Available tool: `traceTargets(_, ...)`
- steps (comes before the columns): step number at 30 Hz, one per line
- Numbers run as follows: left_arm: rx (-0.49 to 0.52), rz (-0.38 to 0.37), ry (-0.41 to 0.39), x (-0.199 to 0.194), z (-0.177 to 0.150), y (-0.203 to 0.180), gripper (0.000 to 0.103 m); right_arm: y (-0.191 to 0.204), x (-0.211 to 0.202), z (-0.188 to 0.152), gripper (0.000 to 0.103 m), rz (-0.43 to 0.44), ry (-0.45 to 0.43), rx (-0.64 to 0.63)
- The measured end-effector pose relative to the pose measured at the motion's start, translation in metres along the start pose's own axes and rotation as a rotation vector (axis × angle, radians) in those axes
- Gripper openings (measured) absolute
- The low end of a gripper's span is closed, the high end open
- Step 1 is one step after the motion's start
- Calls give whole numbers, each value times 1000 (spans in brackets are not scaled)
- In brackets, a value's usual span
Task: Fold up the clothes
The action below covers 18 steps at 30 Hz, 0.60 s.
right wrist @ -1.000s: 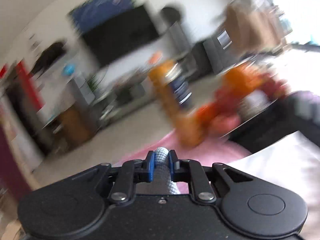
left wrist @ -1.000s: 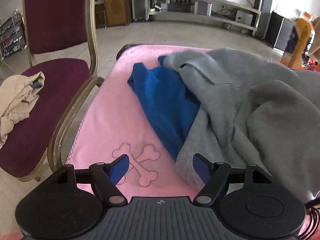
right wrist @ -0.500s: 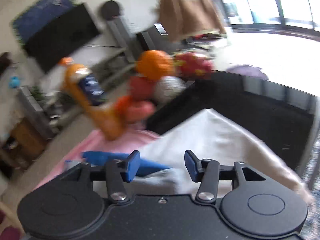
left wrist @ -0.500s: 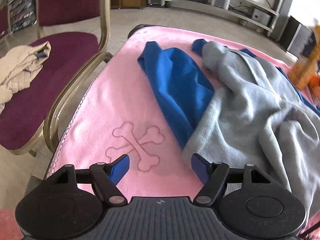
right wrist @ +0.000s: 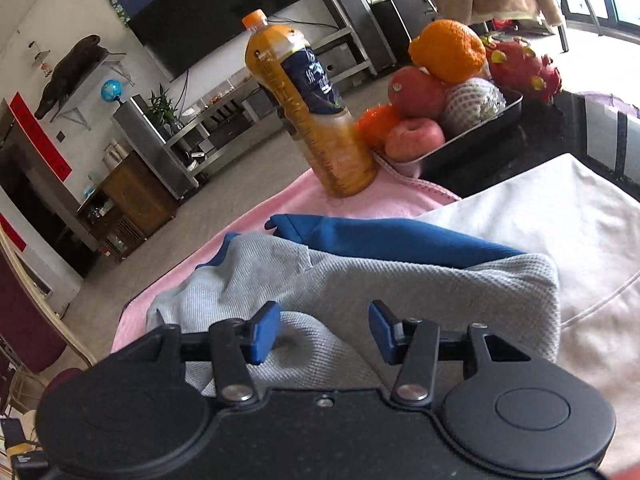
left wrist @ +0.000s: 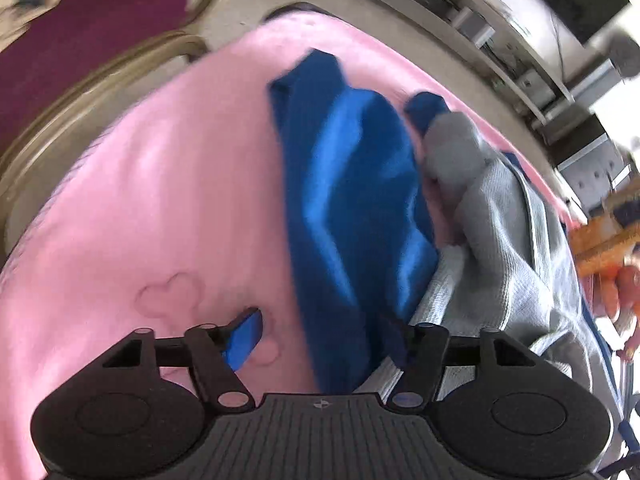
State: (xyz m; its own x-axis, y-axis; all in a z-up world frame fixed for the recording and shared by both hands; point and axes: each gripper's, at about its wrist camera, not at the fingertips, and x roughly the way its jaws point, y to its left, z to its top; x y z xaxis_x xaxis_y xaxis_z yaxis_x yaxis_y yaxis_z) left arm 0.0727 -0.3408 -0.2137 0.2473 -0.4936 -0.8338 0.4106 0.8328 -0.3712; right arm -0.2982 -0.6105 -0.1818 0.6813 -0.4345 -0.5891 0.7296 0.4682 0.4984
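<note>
A grey knit garment [left wrist: 508, 248] lies crumpled over a blue garment [left wrist: 344, 200] on a pink towel [left wrist: 152, 200]. My left gripper [left wrist: 324, 336] is open low over the towel, with the blue cloth's near edge between its fingers. In the right wrist view the grey garment [right wrist: 360, 280] lies on the blue one [right wrist: 384, 236], next to a white garment [right wrist: 560, 216]. My right gripper [right wrist: 324, 332] is open just above the grey cloth and holds nothing.
A maroon chair [left wrist: 80, 24] with a beige garment [left wrist: 24, 4] stands left of the table. An orange juice bottle [right wrist: 308, 112] and a fruit tray [right wrist: 472, 136] stand at the far end of the pink towel [right wrist: 248, 220].
My right gripper has let go of the grey garment and opened, and has dropped low over it. My left gripper has moved forward and right, over the blue cloth's edge.
</note>
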Motion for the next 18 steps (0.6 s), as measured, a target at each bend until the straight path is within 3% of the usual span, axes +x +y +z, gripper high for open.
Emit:
traceTargets(1, 24, 8, -5, -1, -1, -5, 35, 0, 2, 0, 48, 0, 4, 4)
traceTargets(2, 51, 15, -11, -2, -2, -9, 7, 0, 3, 0, 48, -1, 4, 4)
traceTargets(3, 78, 22, -17, -4, -3, -14, 2, 0, 5, 0, 48, -4, 2, 2)
traceTargets(7, 153, 76, -131, -40, -15, -24, 1, 0, 8, 1, 48, -4, 5, -1)
traceTargets(10, 136, 117, -194, -84, -25, -16, 2, 2, 6, -1, 48, 36, 17, -3)
traceTargets(12, 117, 158, -200, -107, -32, -12, 2, 6, 3, -4, 48, 59, 21, -31)
traceTargets(18, 182, 338, -177, -139, -44, -30, 4, 17, -1, -10, 48, 97, 42, -109)
